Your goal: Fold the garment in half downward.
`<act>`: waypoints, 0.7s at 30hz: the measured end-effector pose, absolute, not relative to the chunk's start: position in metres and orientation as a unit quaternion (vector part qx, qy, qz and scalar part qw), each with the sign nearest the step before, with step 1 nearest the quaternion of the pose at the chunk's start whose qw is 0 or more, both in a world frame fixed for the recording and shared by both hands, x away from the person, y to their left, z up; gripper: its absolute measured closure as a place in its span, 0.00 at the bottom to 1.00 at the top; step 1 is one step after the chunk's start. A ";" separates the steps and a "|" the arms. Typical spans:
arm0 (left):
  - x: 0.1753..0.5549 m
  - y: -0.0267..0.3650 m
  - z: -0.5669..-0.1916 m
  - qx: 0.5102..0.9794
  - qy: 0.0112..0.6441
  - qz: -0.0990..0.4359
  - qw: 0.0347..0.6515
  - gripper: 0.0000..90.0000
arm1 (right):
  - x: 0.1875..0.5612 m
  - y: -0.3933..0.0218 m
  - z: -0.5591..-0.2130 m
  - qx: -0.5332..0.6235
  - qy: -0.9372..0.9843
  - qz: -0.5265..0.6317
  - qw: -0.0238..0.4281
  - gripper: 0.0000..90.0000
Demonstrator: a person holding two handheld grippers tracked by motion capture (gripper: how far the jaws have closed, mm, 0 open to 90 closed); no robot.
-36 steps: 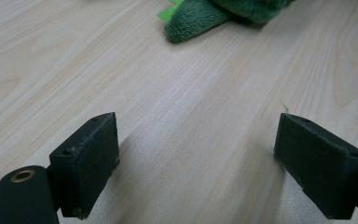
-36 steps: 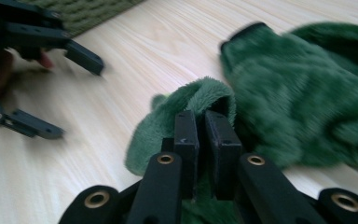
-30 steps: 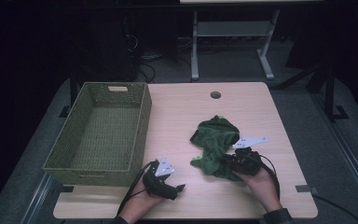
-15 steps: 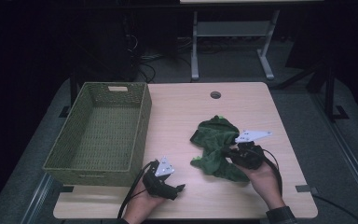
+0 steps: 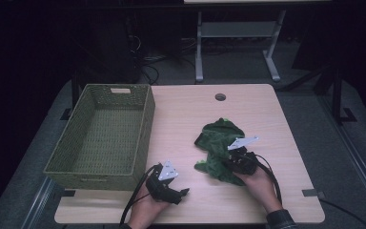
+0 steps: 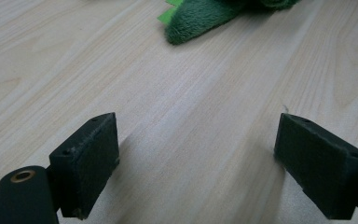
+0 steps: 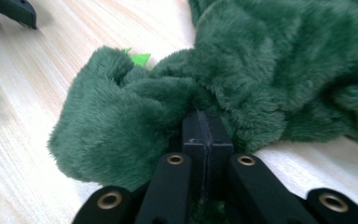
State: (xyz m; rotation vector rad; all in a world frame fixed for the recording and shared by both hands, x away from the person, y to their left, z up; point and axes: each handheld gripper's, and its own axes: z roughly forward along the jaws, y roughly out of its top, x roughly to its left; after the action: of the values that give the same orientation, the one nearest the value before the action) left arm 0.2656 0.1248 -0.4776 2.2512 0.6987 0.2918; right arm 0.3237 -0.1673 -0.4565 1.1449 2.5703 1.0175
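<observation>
A dark green plush toy (image 5: 219, 143) lies crumpled on the right half of the wooden table (image 5: 181, 114). My right gripper (image 5: 229, 161) is at its near edge, jaws shut together on a fold of the fur. In the right gripper view the plush toy (image 7: 261, 70) bulges around the closed right gripper (image 7: 207, 128), with a bright green tag beside it. My left gripper (image 5: 183, 192) rests near the front edge, open, nothing between its pads. In the left gripper view the left gripper (image 6: 196, 140) spans bare wood, and a tip of the plush toy (image 6: 196, 23) lies farther off.
A green woven basket (image 5: 143, 129) with nothing in it stands at the table's left side. A round cable hole (image 5: 220, 97) sits near the far edge. Beyond the table stands a white metal frame (image 5: 238, 33) on a dark floor.
My right gripper has shifted left and down into the plush toy's near edge, and its jaws have shut on the fur. The left gripper has stayed where it was.
</observation>
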 end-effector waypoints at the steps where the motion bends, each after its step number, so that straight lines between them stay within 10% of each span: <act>1: 0.266 0.125 -0.478 0.879 0.273 0.114 0.374 0.15 | 0.323 -0.169 -0.455 0.381 0.854 0.344 0.078 0.96; 21: 0.266 0.125 -0.478 0.879 0.273 0.114 0.374 0.15 | 0.274 -0.269 -0.433 0.429 0.814 0.374 0.113 0.75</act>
State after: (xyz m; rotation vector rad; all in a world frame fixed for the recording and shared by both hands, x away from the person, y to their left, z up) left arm 0.2656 0.1248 -0.4776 2.2513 0.7000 0.2918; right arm 0.2735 -0.2694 -0.4334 1.2600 2.3889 1.0977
